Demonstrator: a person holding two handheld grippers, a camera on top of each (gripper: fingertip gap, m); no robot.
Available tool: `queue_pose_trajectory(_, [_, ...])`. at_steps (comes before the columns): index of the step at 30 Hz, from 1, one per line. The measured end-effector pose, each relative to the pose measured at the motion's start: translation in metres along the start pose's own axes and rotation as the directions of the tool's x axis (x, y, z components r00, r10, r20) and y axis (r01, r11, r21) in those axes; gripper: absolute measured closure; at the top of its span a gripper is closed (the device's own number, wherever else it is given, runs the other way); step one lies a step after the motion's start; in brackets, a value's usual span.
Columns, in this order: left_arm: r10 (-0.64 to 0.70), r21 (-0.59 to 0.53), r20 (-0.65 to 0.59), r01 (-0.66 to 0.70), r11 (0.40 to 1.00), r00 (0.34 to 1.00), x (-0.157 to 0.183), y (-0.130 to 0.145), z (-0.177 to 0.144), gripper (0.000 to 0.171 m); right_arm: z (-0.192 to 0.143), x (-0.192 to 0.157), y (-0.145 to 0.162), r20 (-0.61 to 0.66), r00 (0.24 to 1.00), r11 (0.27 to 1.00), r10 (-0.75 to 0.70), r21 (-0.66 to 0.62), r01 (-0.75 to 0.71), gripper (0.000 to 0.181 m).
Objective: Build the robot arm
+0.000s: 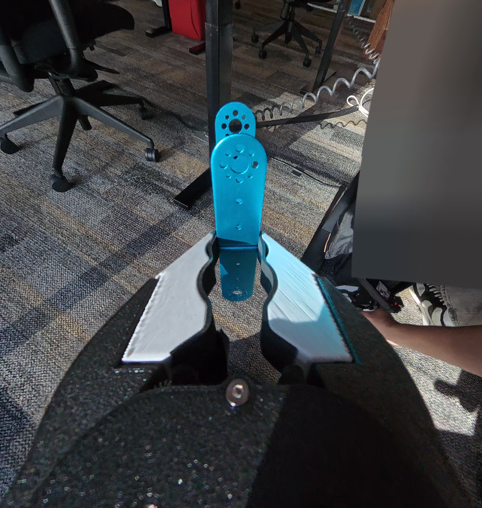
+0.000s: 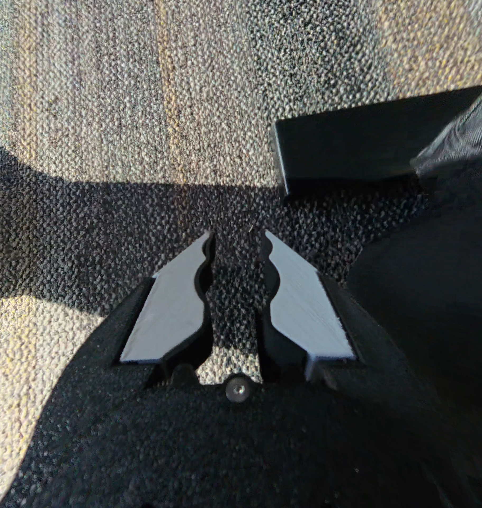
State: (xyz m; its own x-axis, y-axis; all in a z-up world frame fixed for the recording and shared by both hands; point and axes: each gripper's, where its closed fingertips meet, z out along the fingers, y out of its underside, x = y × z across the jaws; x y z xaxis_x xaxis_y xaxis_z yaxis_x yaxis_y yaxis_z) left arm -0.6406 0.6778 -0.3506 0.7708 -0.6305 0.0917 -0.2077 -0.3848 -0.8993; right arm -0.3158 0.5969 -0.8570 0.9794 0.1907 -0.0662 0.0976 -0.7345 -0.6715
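1. While sunlight falls across the carpet, the left gripper pinches a blue metal bracket at its fingertips — its pale fingers press on either side of the bracket's bent base.
2. The bracket is U-shaped: one drilled arm stands upright just beyond the fingertips, a second arm rises right behind it, and a shorter flap runs back between the fingers towards the gripper body.
3. It hangs above the floor, clear of everything but the fingers.
4. Far beyond it stands a dark desk leg, with its flat foot on the carpet.
5. To the far left sits a black office chair on castors; another chair's base shows at the far right.
6. A coiled grey cable trails over the floor at the right.
7. A person's forearm reaches in at the near right.
8. The right gripper points down at the carpet — its fingers are spread apart with nothing between them but carpet.
9. Just to its far right lies a flat black bar on the floor, partly covered by dark fabric at the right edge.
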Motion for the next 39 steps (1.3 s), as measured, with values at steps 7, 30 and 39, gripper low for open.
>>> queue_pose_trajectory(7, [0.02,-0.051,-0.033,-0.022,0.998,0.999,0.009,0.009,0.014,0.145,0.04,0.009,0.008,0.077,0.997,1.0,0.003,-0.002,-0.003,0.152])
queue_pose_trajectory(30, [0.022,-0.076,-0.051,-0.026,0.997,0.998,0.003,0.017,0.011,0.145,0.052,0.007,0.031,0.232,0.965,0.984,0.121,-0.159,-0.085,0.181])
queue_pose_trajectory(39, [-0.028,-0.17,-0.034,0.022,0.985,0.999,0.004,0.038,0.016,0.146,-0.024,-0.082,-0.107,0.659,0.66,0.878,0.359,0.001,-0.479,0.181])
